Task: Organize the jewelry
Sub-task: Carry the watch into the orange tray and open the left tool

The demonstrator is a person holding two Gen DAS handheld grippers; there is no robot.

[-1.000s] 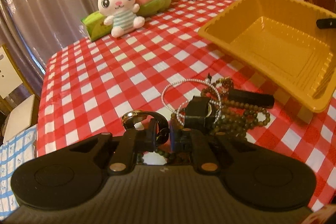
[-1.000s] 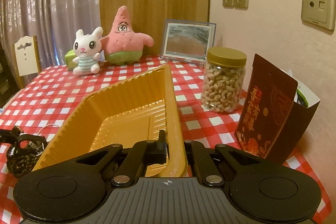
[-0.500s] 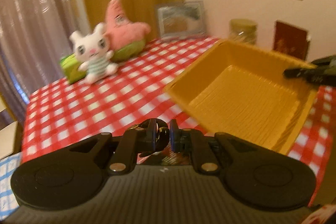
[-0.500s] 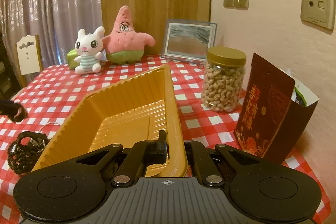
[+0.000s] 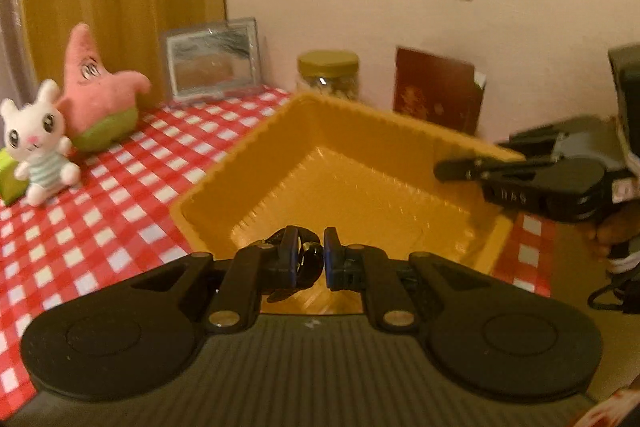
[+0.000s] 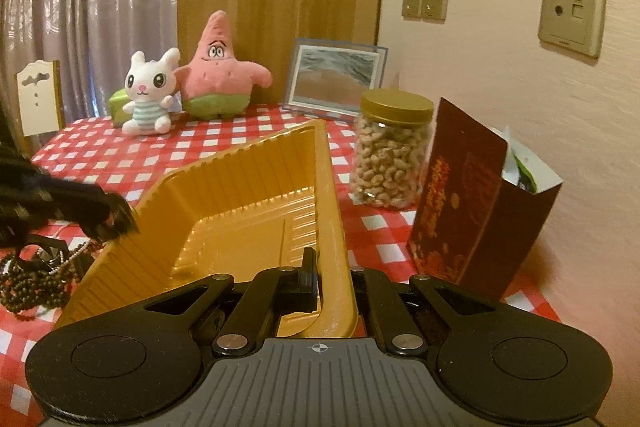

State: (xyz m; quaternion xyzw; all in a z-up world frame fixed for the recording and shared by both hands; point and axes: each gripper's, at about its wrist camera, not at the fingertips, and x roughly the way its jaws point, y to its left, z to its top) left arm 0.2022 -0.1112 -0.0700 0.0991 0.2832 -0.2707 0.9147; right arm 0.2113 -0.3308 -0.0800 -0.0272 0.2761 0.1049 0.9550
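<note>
Gripping a black ring (image 5: 310,261), left jaws hover over the yellow tray (image 6: 256,187), whose rim right jaws clamp; no legible writing.

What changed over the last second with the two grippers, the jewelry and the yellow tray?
The left gripper, shut on a dark ring-shaped piece throughout, lifted it off the jewelry pile and swung across to the yellow tray; it now hangs over the tray's near rim. The right gripper stayed clamped on the tray's edge, tray tilted as before. The pile, plush toys and jar did not move.
</note>
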